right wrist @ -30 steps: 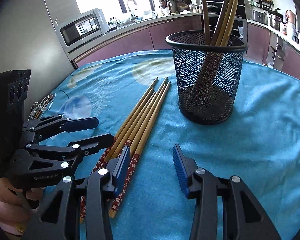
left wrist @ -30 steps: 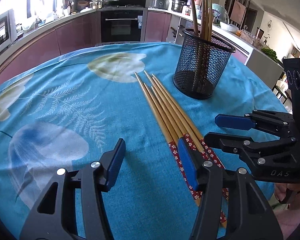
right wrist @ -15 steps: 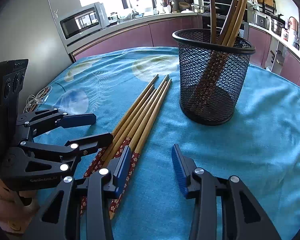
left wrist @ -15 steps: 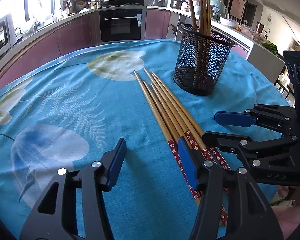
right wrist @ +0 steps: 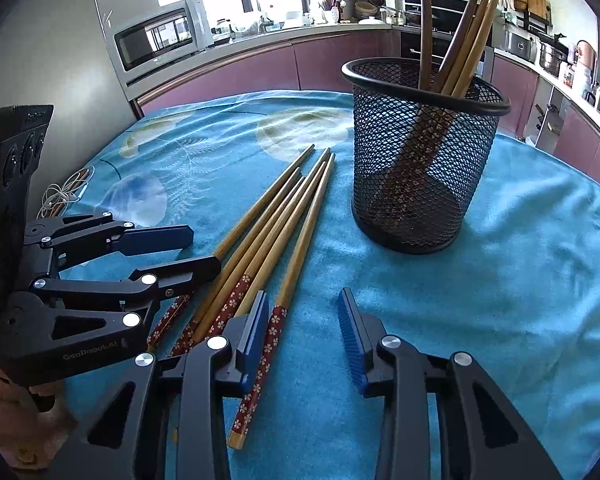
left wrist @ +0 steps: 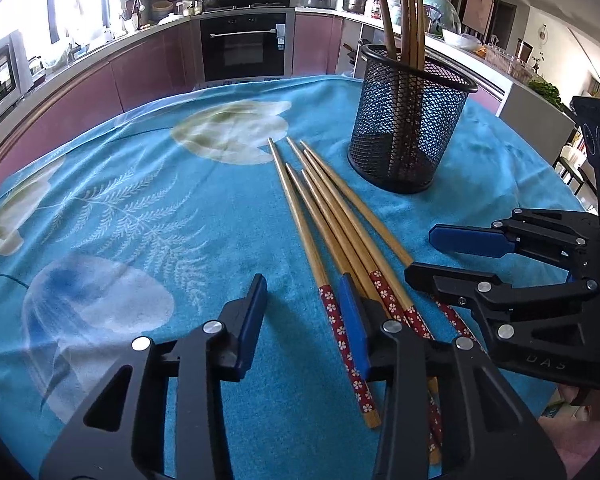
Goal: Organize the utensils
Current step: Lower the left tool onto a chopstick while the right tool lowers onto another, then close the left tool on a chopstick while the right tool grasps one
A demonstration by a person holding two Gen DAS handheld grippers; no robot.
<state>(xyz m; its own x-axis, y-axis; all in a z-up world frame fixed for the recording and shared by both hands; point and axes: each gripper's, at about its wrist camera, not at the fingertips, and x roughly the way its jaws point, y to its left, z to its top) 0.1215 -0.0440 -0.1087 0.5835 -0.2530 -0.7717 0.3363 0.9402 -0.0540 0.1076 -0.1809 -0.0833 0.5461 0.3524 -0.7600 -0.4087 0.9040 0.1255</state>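
Observation:
Several wooden chopsticks [left wrist: 336,220] with red flowered ends lie side by side on the blue cloth; they also show in the right wrist view [right wrist: 272,232]. A black mesh cup [left wrist: 410,128] stands beyond them and holds several chopsticks upright; it shows in the right wrist view too [right wrist: 420,160]. My left gripper [left wrist: 304,300] is open and empty, low over the red ends, its right finger above them. My right gripper [right wrist: 304,312] is open and empty, just right of the bundle's red ends. Each gripper shows in the other's view: right [left wrist: 440,252], left [right wrist: 200,248].
The blue patterned cloth [left wrist: 120,208] covers a round table. A coiled white cable [right wrist: 60,196] lies at the table's left edge. Kitchen counters, an oven [left wrist: 244,48] and a microwave [right wrist: 160,36] stand behind the table.
Both grippers have moved slightly forward towards the chopsticks and the cup. Both stay open, and the chopsticks have not moved.

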